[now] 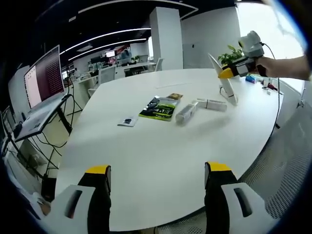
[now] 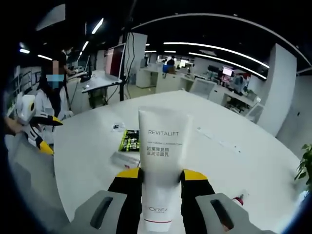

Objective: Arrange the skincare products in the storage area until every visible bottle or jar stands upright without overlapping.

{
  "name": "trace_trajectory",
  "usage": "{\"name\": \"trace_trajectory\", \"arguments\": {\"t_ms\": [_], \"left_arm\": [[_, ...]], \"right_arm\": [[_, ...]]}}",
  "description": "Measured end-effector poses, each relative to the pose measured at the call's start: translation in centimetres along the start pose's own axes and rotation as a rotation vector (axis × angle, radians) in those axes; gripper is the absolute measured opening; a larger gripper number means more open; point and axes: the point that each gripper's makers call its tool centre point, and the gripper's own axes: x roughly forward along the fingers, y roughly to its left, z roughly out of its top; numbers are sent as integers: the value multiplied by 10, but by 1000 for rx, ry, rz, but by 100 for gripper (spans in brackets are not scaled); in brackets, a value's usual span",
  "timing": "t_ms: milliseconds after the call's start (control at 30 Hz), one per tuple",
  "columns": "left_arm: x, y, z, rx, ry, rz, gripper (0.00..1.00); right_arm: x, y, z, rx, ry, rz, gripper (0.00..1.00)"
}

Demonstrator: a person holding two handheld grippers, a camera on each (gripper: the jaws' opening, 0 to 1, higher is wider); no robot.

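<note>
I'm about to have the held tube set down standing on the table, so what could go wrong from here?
The white tube is tall and slim, and the right gripper clamps it near its lower end; stood on the table, it may well topple. Two products lie flat beside the green packet, so a falling tube could land across them. The left gripper hangs open, too far back to steady anything.

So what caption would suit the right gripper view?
Right claw gripping a white Revitalift tube above a white table.
</note>
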Motion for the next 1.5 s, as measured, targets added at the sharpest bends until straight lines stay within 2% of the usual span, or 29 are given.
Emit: {"name": "trace_trajectory", "arguments": {"t_ms": [167,267,600,700,833,1200,1500], "left_arm": [[1,1,-1,3,-1,-1,72],[-4,-5,4,5,-1,-3,72],[0,-2,2,10,-4,-7,72],[-3,-7,5,12,-3,-10,72],[1,-2,0,13,-3,-13,72],[0,-5,2,13,-1,-18,72],[0,-7,1,18,4,-24,72]], "right_arm": [[-3,7,2,8,-21,-11,20],[-7,11,7,3,-31,-16,20],[-19,23,4,28,-56,-44,20],[-24,25,4,39,-66,-57,20],[-27,24,1,49,-79,-76,20],[-42,26,-1,95,-107,-121,20],[-54,28,2,119,-146,-166,20]]}}
